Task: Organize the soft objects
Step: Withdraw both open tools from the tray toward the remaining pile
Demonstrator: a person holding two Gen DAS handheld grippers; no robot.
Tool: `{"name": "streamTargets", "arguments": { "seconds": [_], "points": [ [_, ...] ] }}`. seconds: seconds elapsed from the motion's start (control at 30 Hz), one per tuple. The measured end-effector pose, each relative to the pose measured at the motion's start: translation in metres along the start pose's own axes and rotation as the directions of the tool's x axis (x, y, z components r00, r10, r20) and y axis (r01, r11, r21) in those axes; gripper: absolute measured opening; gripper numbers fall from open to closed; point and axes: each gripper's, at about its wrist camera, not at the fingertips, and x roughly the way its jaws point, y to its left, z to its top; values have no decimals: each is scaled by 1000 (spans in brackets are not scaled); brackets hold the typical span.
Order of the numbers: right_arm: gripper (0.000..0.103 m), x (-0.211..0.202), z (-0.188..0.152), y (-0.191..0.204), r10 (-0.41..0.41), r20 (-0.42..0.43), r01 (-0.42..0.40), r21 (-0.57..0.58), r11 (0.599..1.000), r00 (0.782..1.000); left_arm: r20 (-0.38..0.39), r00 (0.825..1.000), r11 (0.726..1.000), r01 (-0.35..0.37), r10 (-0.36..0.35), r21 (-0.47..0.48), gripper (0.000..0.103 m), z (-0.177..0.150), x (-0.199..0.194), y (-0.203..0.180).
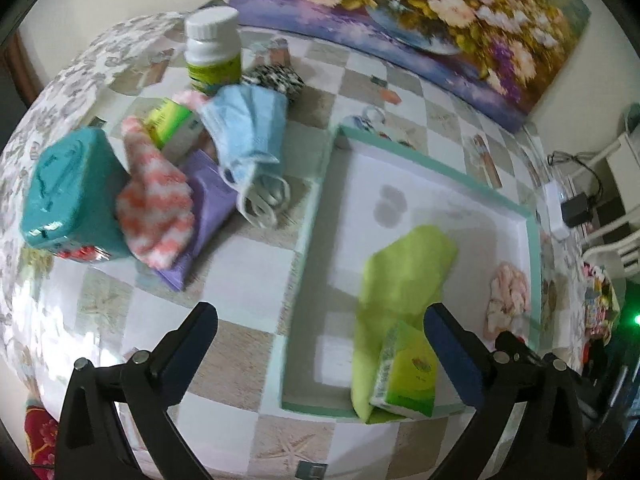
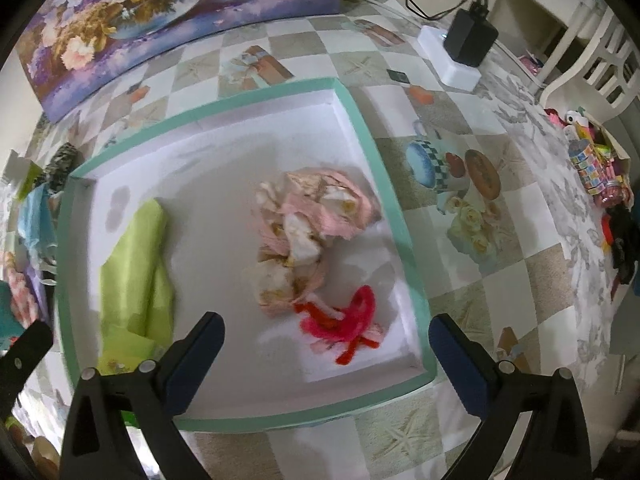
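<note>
Two grippers: both spread wide, nothing between the fingers of either.
Left gripper (image 1: 320, 328): bottom of the left wrist view, hanging over the near left rim of the tray and the checked tablecloth (image 1: 248, 264); jaws fully apart.
Right gripper (image 2: 326, 336): bottom of the right wrist view, above the near part of the tray; jaws fully apart, red and pink fuzzy piece (image 2: 344, 320) lying below the gap, not gripped.
Tray (image 1: 436, 160): white floor, mint-green rim, right half of the left wrist view, centre of the right wrist view.
Green cloth (image 1: 400, 276): inside the tray, lower centre of the left wrist view, left side in the right wrist view.
Tissue pack (image 1: 404, 376): yellow-green, resting on the near end of the green cloth at the tray's near rim.
Pink and cream cloth (image 2: 312, 224): crumpled, centre of the right wrist view, inside the tray.
Pile outside the tray: upper left of the left wrist view; blue face masks (image 1: 248, 132), pink and white fuzzy sock (image 1: 156, 208), purple cloth (image 1: 208, 204), teal box (image 1: 68, 192), white bottle (image 1: 212, 48).
Flower painting (image 1: 420, 12): top of the left wrist view, leaning against the wall.
</note>
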Motion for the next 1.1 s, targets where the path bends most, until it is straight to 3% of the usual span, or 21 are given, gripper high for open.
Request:
{"name": "streamTargets", "arguments": {
  "seconds": [0.2,0.37,0.5,0.67,1.1],
  "points": [
    [103,-20,-1,31,72,62,-67,-70,995,996,-4,999,999,-32,32,-19,103,15,-9,22],
    [103,-30,-6,63,152,71,-142,-128,982,986,-3,997,996,-83,83,-20,103,20,-16,39],
    [103,-36,-13,87,183,75,-167,-181,969,980,8,997,996,-79,79,-45,103,24,-24,52],
    [103,-37,-19,108,198,69,-177,-236,956,978,27,998,996,-52,54,-76,103,31,-35,65],
    [103,-42,-23,148,219,59,-192,-297,935,974,72,994,986,-74,85,-146,103,49,-48,96]
  ]
}}
